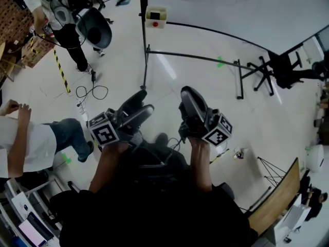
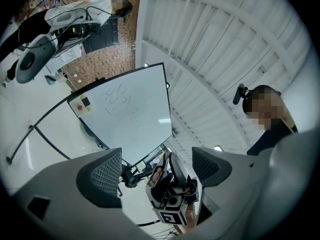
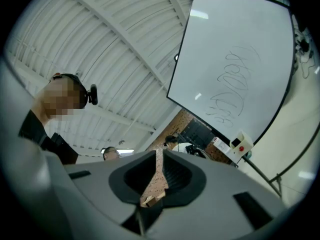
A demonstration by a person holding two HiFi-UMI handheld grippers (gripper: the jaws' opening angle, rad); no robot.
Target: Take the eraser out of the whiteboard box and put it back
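The whiteboard [image 1: 231,9] stands ahead across the floor, with faint scribbles on it. A small white box [image 1: 156,16] with a red dot hangs at its lower left corner, also seen as the box [image 2: 81,103] and the box [image 3: 239,144]. I cannot make out the eraser itself. Both grippers are held in the air well short of the board, pointing toward it. My left gripper [image 1: 146,101] is open with nothing between its jaws [image 2: 162,166]. My right gripper [image 1: 187,92] is empty, its jaws closed to a thin slit [image 3: 159,164].
A person in a white shirt [image 1: 25,138] sits at the left and another person [image 1: 56,9] stands at the far left. Cables [image 1: 90,92] lie on the floor. The board's stand legs [image 1: 239,78], a black chair [image 1: 285,68] and a wooden panel [image 1: 277,199] are on the right.
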